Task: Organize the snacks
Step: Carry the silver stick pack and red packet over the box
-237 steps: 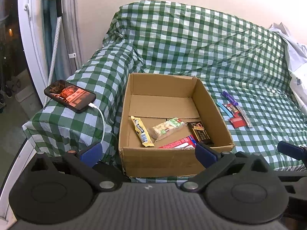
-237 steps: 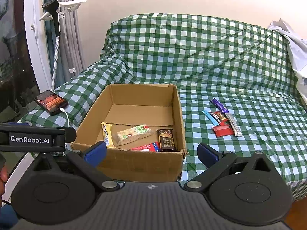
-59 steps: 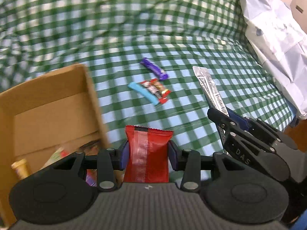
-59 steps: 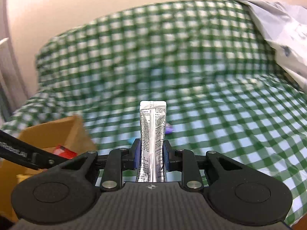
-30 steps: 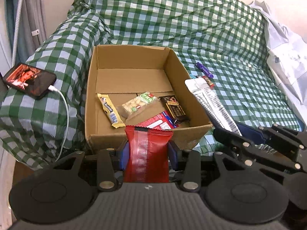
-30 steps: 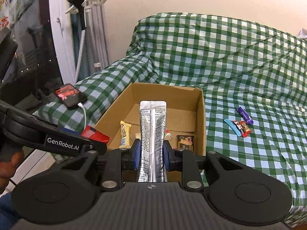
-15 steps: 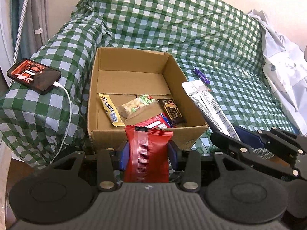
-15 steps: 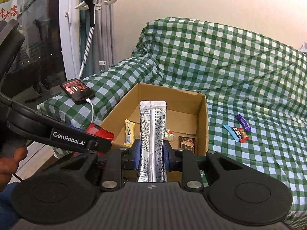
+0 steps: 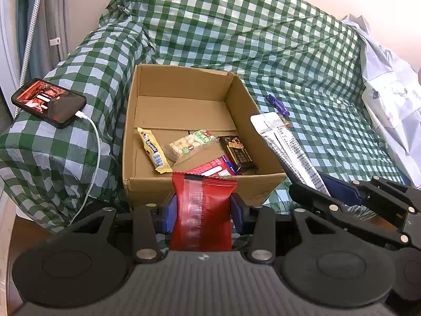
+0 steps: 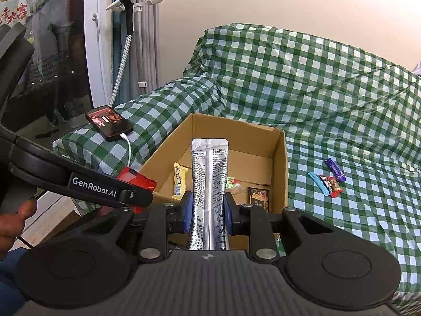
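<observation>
Now a glossy red packet [image 9: 204, 210] clamped in left hand-held gripper [image 9: 202, 214], printed silver sachet [image 10: 209, 189] in right [image 10: 208, 212].

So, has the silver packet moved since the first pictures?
Yes. It lay on the checked cover right of the box, beside the small bars. The silver packet is now in the right tongs, in front of the box.

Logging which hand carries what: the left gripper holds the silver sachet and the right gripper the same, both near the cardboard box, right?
Not quite. The left gripper holds a red packet, as the left wrist view shows; the right gripper does hold the silver sachet, both near the cardboard box.
</observation>
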The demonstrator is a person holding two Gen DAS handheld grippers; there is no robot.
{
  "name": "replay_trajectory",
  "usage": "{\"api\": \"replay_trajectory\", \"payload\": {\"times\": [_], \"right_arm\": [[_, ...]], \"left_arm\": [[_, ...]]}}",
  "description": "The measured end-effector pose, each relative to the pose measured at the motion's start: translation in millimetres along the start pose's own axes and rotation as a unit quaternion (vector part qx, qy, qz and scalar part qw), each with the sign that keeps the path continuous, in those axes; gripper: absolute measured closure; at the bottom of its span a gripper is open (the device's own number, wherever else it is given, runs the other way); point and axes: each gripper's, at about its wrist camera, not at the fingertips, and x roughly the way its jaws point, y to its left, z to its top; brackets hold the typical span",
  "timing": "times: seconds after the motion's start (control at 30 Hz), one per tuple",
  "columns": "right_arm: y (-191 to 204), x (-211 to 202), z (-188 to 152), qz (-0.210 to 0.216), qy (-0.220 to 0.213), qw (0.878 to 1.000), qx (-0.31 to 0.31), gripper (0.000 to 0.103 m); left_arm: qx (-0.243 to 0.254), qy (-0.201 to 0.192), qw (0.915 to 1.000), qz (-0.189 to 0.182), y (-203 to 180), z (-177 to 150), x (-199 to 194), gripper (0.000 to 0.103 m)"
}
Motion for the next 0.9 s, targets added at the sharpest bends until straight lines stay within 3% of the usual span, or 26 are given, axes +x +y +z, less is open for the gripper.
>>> {"api": "replay_trajectory", "payload": {"times": [0.67,0.9], "right_arm": [[-7,19,-1,0.007,0.029,0.999,0.017,0.077],[-15,33,0,0.004,0.039,0.999,0.022,0.077]], "left_arm": [[-0.005,0.024,0.9997,0.003,3,6,21,0.056],[-0.015,0.022,0.9996,0.01,12,23,33,0.056]]}}
